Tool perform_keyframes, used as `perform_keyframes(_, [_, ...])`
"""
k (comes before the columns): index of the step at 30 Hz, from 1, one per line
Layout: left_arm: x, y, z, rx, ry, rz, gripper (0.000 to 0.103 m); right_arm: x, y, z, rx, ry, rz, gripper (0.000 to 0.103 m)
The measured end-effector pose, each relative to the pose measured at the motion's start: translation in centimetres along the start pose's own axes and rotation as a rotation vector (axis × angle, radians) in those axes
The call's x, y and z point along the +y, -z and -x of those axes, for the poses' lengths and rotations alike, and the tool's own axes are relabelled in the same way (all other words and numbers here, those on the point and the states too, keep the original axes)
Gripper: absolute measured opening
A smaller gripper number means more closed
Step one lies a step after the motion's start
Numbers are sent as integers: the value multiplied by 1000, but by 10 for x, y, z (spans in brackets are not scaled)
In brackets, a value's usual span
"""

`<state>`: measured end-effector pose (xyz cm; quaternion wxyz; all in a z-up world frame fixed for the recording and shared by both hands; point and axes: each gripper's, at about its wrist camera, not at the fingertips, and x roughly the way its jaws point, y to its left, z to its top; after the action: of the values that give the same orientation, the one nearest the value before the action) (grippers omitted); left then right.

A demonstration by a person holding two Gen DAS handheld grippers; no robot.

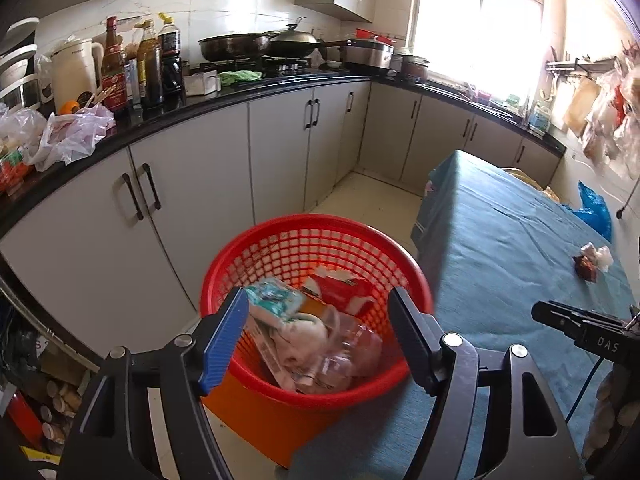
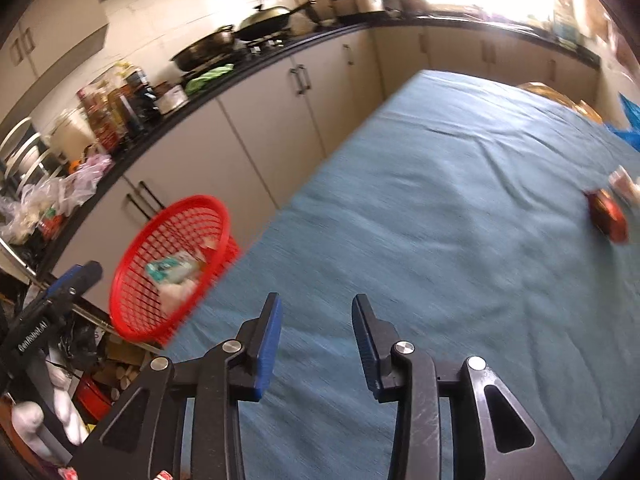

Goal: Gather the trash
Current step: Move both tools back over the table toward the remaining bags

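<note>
- The round red plastic basket point(image 1: 316, 240) has walls full of little square holes, and it sits at the edge of the desk, near the grey cupboards.
- Inside the basket lies a heap of trash: a crinkly blue-green wrapper point(image 1: 276, 300), a red and white packet point(image 1: 344, 294), and clear, shiny plastic point(image 1: 348, 352).
- The left gripper point(image 1: 318, 336) hangs over the basket. Its fingers point(image 1: 224, 340), with ridged blue pads, stand wide apart, and nothing is between them.
- The right gripper point(image 2: 318, 344) is over the desk. Its fingers point(image 2: 268, 348) are partly apart, with only cloth showing between them.
- The desk has a soft blue cloth point(image 2: 440, 220) with small wrinkles.
- A crumpled dark red and white wrapper point(image 1: 594, 262) lies on the cloth, well away from the basket, near the right side.
- A long black shiny kitchen counter point(image 1: 280, 80) holds pans and bottles.
</note>
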<state>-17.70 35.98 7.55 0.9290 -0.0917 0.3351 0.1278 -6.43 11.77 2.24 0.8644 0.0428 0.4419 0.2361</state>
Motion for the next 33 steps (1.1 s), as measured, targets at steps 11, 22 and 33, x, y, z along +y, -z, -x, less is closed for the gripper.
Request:
perform_keyframes(11, [-43, 13, 15, 1, 33, -47, 76, -66, 34, 36, 27, 143, -22, 48])
perform_keyframes(22, [-89, 26, 7, 46, 89, -91, 76, -91, 54, 41, 50, 191, -11, 63])
perform_keyframes(33, [-122, 32, 7, 70, 117, -137, 76, -70, 58, 25, 95, 156, 101, 103])
